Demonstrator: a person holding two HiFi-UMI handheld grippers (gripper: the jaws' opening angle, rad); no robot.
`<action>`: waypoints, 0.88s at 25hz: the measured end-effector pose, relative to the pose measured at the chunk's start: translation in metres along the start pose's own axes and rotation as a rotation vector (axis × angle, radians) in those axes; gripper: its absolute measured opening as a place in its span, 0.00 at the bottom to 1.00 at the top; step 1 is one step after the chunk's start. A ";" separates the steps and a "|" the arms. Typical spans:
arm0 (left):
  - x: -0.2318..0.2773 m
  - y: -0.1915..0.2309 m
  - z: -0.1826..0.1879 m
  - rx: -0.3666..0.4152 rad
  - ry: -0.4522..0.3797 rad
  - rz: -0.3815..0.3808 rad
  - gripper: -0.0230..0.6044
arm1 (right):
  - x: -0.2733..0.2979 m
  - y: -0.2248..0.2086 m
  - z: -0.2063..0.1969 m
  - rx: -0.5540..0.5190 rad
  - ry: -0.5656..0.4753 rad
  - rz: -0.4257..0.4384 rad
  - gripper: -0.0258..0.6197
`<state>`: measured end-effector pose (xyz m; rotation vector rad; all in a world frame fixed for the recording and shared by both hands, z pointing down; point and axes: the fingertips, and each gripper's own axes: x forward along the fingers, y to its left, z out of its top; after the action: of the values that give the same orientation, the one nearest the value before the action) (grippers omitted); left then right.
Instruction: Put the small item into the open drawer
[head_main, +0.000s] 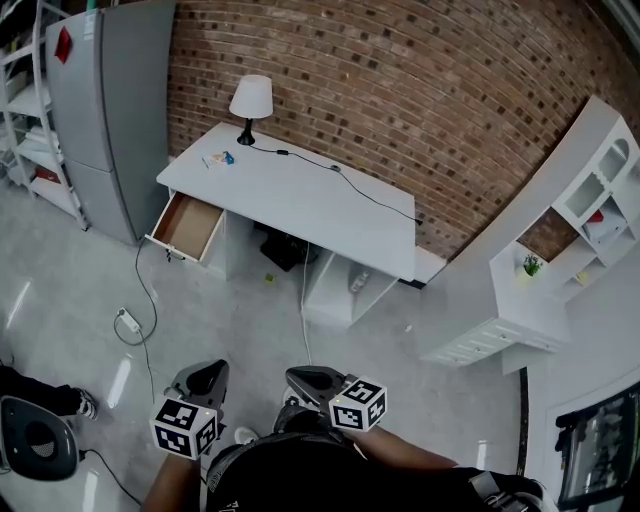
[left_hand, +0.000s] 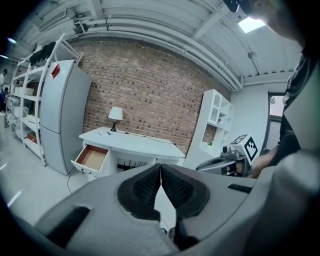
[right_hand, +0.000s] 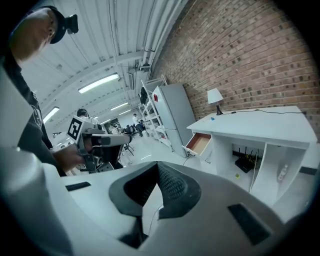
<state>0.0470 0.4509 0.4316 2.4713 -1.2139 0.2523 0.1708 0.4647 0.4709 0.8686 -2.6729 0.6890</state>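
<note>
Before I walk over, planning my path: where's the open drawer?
Head view, upper left: the drawer stands open at the desk's left end, beside the fridge.

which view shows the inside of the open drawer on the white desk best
The head view: it looks down into the open brown-lined drawer, showing most of its floor. The left gripper view shows the drawer slantwise; the right gripper view shows the drawer small, side-on.
</note>
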 end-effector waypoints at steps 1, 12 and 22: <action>-0.001 0.001 -0.001 -0.001 0.000 0.002 0.07 | 0.002 0.000 0.000 -0.001 0.001 -0.001 0.05; -0.009 0.016 -0.007 0.000 0.018 0.032 0.07 | 0.019 0.001 0.000 -0.062 0.042 -0.020 0.05; 0.004 0.049 -0.004 -0.053 0.026 0.068 0.07 | 0.050 -0.026 0.026 -0.028 0.018 -0.008 0.05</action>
<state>0.0110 0.4226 0.4489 2.3777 -1.2783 0.2666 0.1449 0.4086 0.4760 0.8615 -2.6551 0.6523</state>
